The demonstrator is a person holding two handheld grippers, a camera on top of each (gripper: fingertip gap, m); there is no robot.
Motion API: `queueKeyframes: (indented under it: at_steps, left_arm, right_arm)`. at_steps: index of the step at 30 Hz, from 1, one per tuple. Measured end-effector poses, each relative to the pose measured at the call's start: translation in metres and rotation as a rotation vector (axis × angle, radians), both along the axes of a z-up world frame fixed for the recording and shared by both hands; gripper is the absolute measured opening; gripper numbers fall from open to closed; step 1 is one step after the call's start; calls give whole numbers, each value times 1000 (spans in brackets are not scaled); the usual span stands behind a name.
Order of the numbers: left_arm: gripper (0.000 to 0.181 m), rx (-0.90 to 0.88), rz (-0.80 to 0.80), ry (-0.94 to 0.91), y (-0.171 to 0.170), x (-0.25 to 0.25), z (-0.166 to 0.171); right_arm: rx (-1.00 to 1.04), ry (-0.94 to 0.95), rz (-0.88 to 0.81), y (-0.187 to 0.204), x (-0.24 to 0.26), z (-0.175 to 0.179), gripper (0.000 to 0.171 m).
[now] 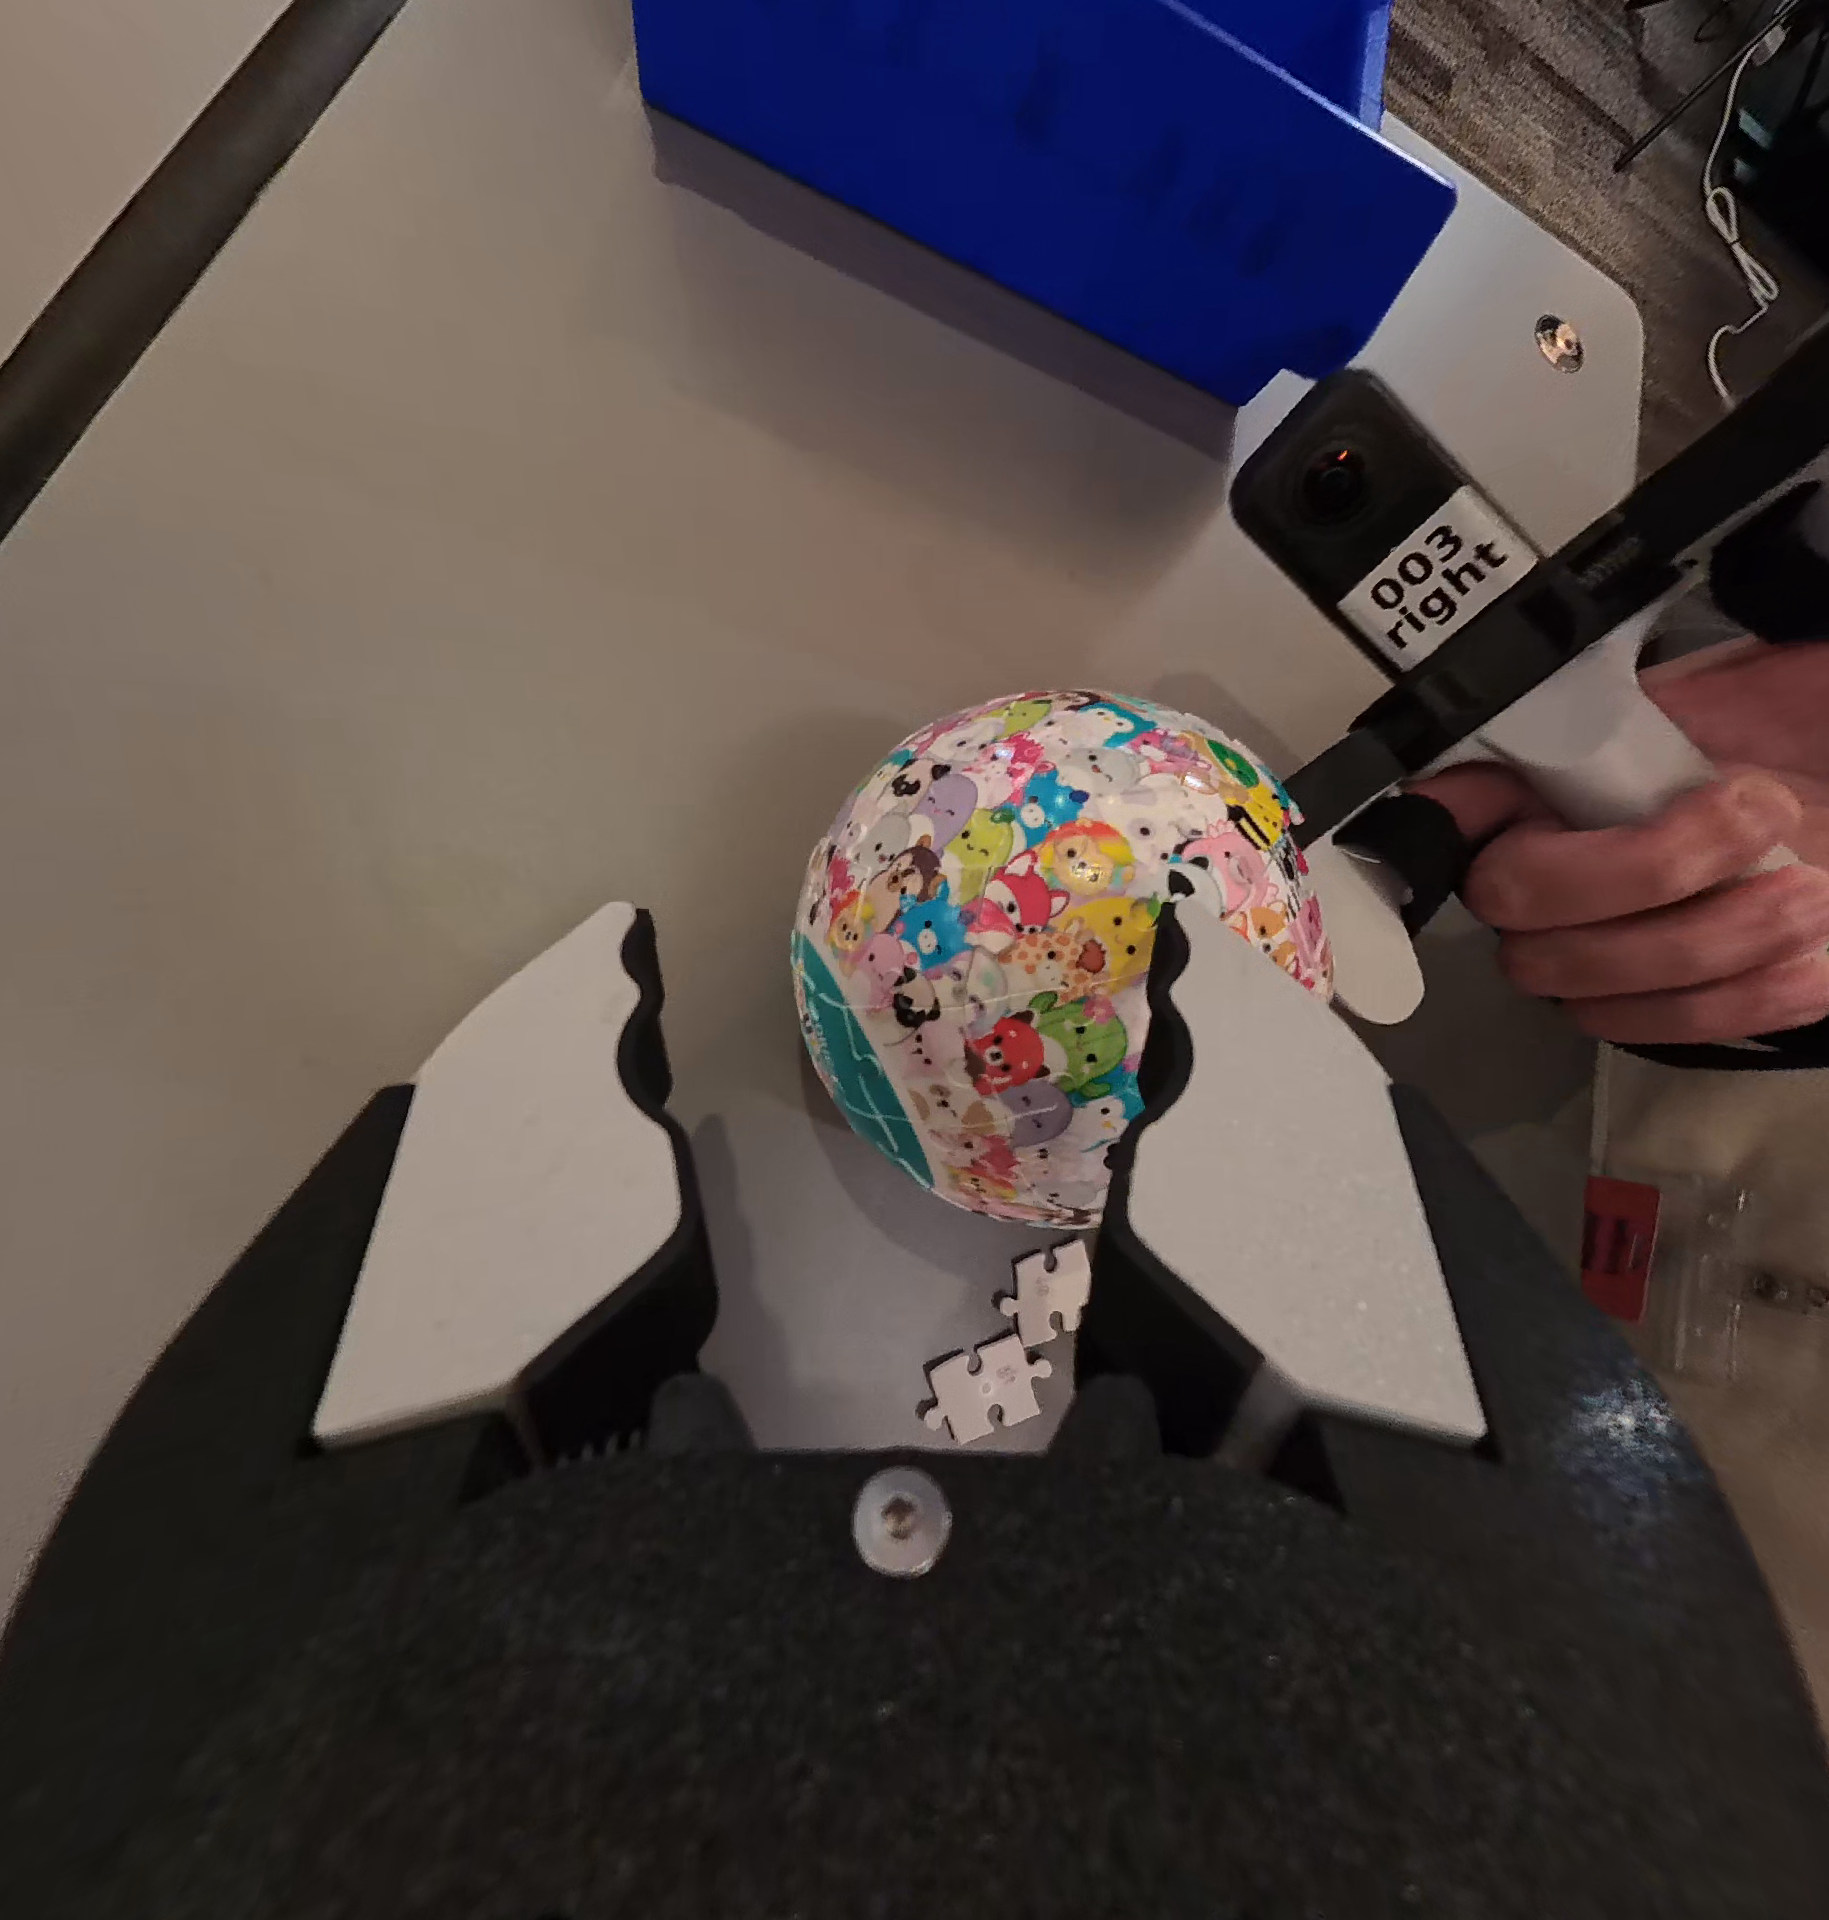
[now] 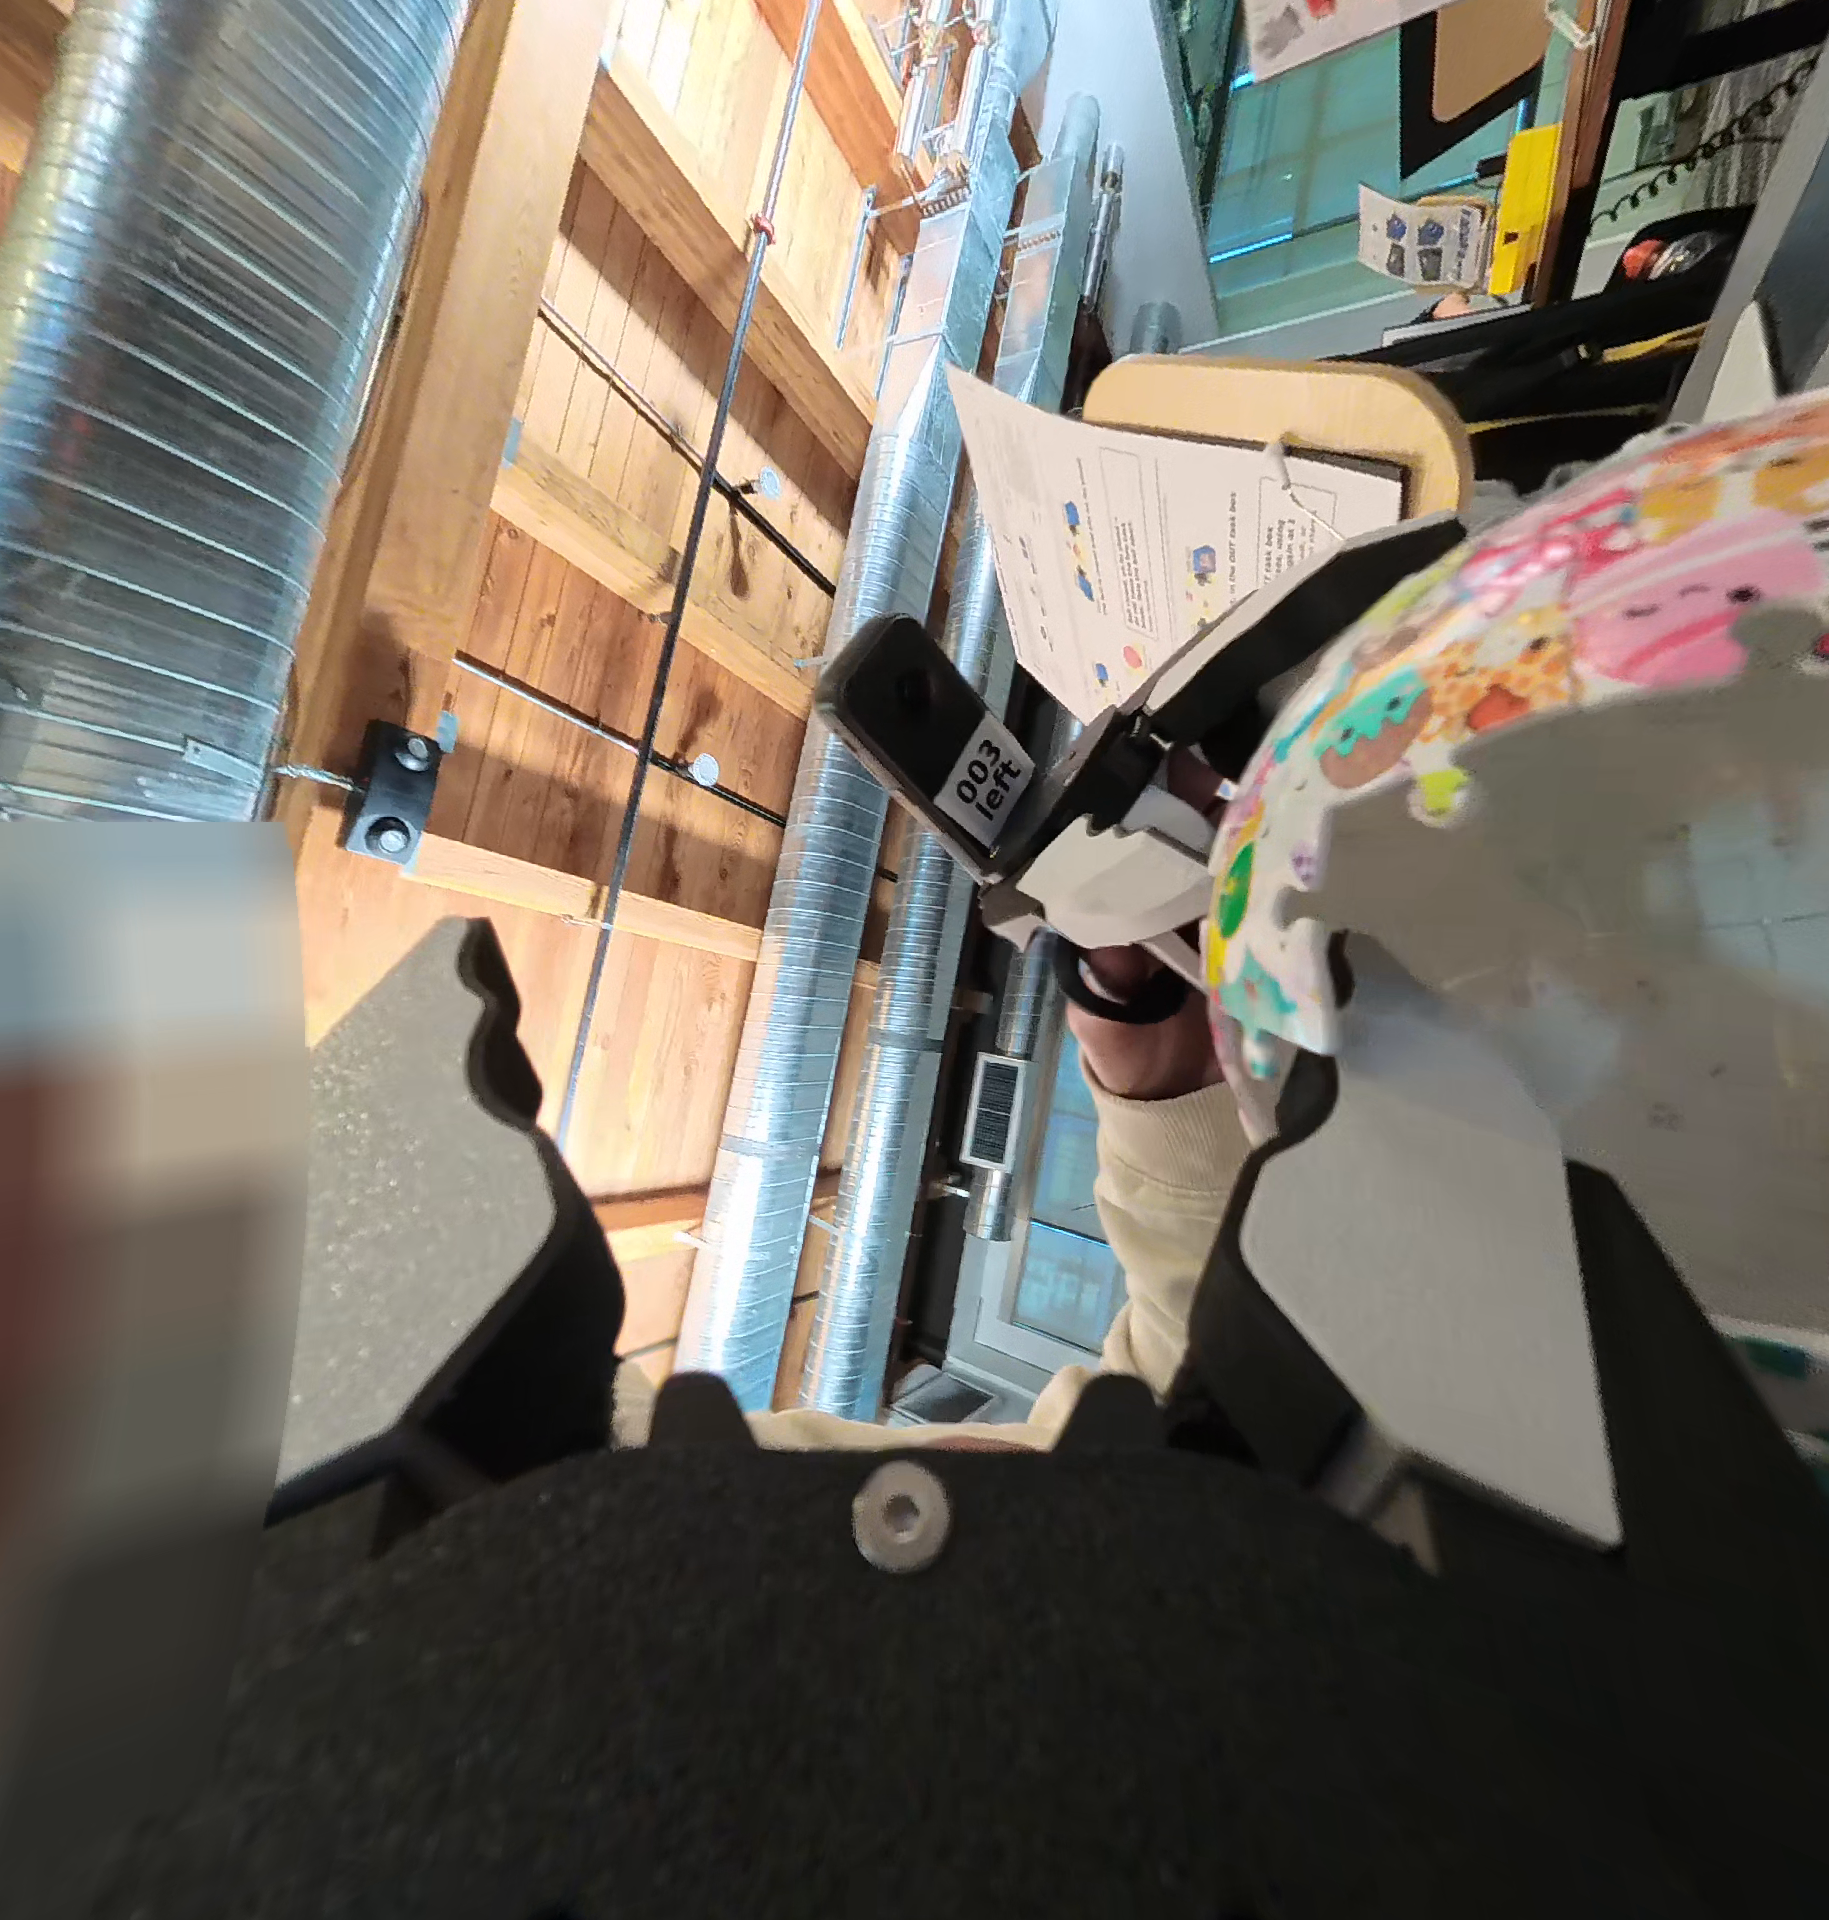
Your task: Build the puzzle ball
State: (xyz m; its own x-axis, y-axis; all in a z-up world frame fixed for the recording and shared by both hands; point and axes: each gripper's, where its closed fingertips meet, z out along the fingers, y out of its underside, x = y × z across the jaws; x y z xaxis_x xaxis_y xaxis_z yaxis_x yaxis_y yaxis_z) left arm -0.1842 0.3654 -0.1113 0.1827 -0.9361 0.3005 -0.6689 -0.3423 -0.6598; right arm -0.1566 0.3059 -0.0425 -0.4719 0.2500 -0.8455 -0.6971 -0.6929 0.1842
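On the grey table [image 1: 390, 644], just right of centre and in front of a blue bin [image 1: 1045, 156] at the far edge, sits the puzzle ball [image 1: 1035, 935], a mostly assembled shell covered in bright cartoon animals with a teal band low on its left side. The left gripper [image 1: 905, 997] hovers over it with its jaws spread wide and holding nothing; its right finger crosses in front of the ball's near right side, though whether it touches the shell I cannot tell. The right gripper [image 1: 1346, 883], held in a hand [image 1: 1668, 894], reaches in from the right, one finger against the ball's right side. Its own camera looks steeply upward and shows the jaws spread, with the ball's jagged open rim [image 2: 1409, 852] and pale inside lying against its right finger. Two loose pieces [image 1: 1014, 1340] lie white side up on the table just near of the ball, between the left gripper's fingers. The step in hand appears to be steadying the shell so the gap can be filled. The next move likely calls for pinching one loose piece, turning it printed side out, and aligning its tabs with the rim.
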Motion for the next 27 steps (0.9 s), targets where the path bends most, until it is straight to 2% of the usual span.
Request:
queueKeyframes:
  at_steps: [7, 16, 27]
  left_arm:
    - [89, -12, -1, -14, -2, 2, 0]
    - [89, -14, -8, -12, -4, 2, 0]
    - [89, -29, 1, -21, -4, 2, -2]
  right_arm:
    - [-63, 172, -1, 11, 11, -10, 131]
    - [-1, 168, 89, 15, 5, -5, 126]
    - [70, 170, 94, 11, 5, -1, 118]
